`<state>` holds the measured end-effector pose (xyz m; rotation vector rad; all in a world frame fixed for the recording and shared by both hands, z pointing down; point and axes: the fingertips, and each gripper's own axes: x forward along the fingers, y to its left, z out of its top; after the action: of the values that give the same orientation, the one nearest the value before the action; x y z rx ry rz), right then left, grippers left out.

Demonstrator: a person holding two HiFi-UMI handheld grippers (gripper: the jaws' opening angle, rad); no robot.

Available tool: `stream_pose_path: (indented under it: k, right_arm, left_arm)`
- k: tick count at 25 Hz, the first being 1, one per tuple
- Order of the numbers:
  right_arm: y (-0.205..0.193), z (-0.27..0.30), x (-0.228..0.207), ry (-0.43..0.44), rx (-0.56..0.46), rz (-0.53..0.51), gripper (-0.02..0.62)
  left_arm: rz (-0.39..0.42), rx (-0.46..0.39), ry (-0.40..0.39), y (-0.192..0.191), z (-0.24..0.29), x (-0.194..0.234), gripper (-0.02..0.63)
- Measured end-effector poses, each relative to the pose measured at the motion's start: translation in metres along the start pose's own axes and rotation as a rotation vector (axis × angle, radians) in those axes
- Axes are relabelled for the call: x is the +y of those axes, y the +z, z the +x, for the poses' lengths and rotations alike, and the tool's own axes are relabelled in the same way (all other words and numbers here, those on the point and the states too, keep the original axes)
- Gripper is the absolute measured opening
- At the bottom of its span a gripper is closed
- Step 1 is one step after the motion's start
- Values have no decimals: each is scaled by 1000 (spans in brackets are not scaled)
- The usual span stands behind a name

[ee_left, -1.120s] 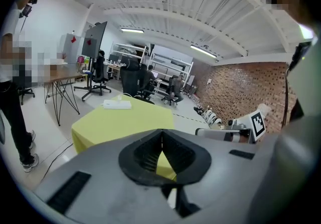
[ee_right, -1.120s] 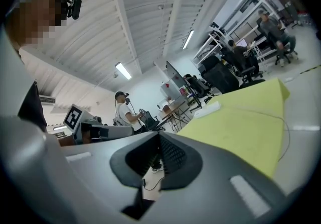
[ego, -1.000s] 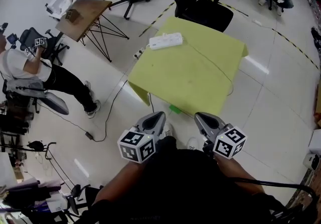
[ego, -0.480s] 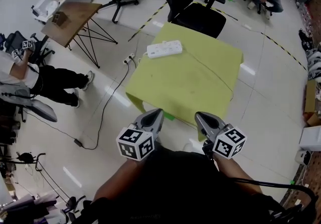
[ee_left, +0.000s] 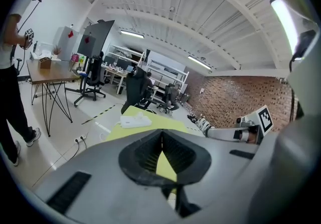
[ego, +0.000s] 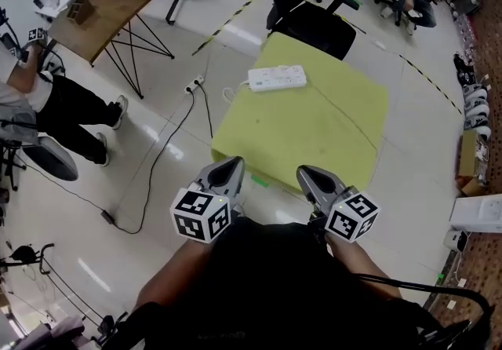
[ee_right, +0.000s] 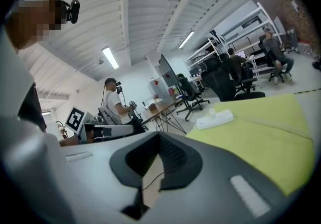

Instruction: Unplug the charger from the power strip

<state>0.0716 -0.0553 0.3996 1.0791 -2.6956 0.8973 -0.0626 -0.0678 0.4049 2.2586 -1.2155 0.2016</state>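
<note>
A white power strip (ego: 277, 78) lies near the far left corner of a yellow-green table (ego: 314, 140). A small white charger (ee_right: 212, 112) stands plugged into it, seen in the right gripper view; the left gripper view shows the strip (ee_left: 134, 121) far ahead. My left gripper (ego: 233, 165) and right gripper (ego: 303, 174) hang side by side before the table's near edge, well short of the strip. Both are shut with nothing between the jaws, as the left gripper (ee_left: 161, 135) and right gripper (ee_right: 159, 137) views also show.
A black office chair (ego: 314, 23) stands behind the table. The strip's cord runs down to a floor socket (ego: 192, 88). A wooden desk (ego: 94, 15) and a seated person (ego: 47, 105) are at the left. A thin cable (ego: 345, 117) crosses the tabletop.
Both grippers have travelled forward together toward the table, which now sits closer and more centred in the head view. Their jaws stayed shut.
</note>
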Motion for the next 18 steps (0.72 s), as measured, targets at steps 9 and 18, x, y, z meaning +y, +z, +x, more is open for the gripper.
stream_pose_path:
  k: [9, 18]
  right_arm:
    - [8, 38, -4, -71, 18, -12, 3]
    - [41, 44, -56, -61, 0, 0, 3]
  left_arm:
    - [-5, 29, -58, 13, 19, 46, 8]
    - [11, 39, -60, 39, 75, 34, 8]
